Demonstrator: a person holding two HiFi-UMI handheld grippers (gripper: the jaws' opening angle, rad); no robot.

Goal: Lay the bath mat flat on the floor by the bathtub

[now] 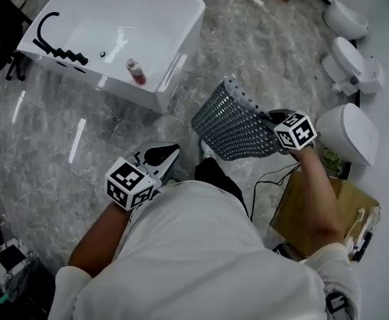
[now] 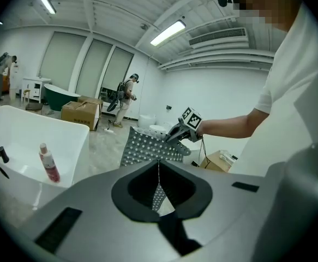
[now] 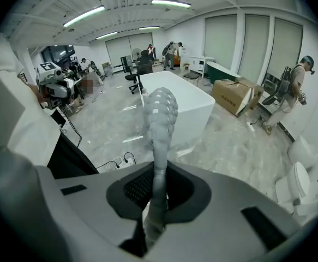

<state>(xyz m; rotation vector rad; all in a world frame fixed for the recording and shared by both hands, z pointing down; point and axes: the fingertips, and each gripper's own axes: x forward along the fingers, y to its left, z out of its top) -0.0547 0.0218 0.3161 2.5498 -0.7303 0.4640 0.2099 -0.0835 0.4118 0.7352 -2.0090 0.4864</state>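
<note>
**A:** Where do we have the bath mat (image 1: 237,122) at this moment?

**B:** It is in the air in front of us, well apart from the floor (image 1: 61,132) and not yet beside the bathtub (image 1: 181,65). The right gripper (image 1: 272,119) has its jaws clamped on one edge of it. The left gripper (image 1: 166,154) is near the mat but does not touch it. Its jaws are together and there is nothing between them.

**A:** Then how do we do this step well?

**B:** In our judgement, one grip is not enough, because the mat curls and hangs from that single edge. We should open the left jaws and take the free edge opposite to the right grip. Then we can pull the sheet straight between both grippers before we lower it. We bring it to the bare floor just beside the long wall of the tub and let the far edge touch first. We let go only when the whole mat lies down without folds. The black cable (image 1: 269,177) near our feet is something to keep away from.

**A:** Which way does the mat point now?

**B:** It stands almost on its edge, not flat. The right gripper view shows it as a narrow strip that goes from the jaws toward the tub. Its dotted face looks toward the left gripper. We think the long axis follows that same line, but the curl makes this uncertain. For laying, we would turn this axis parallel to the tub wall.
</note>
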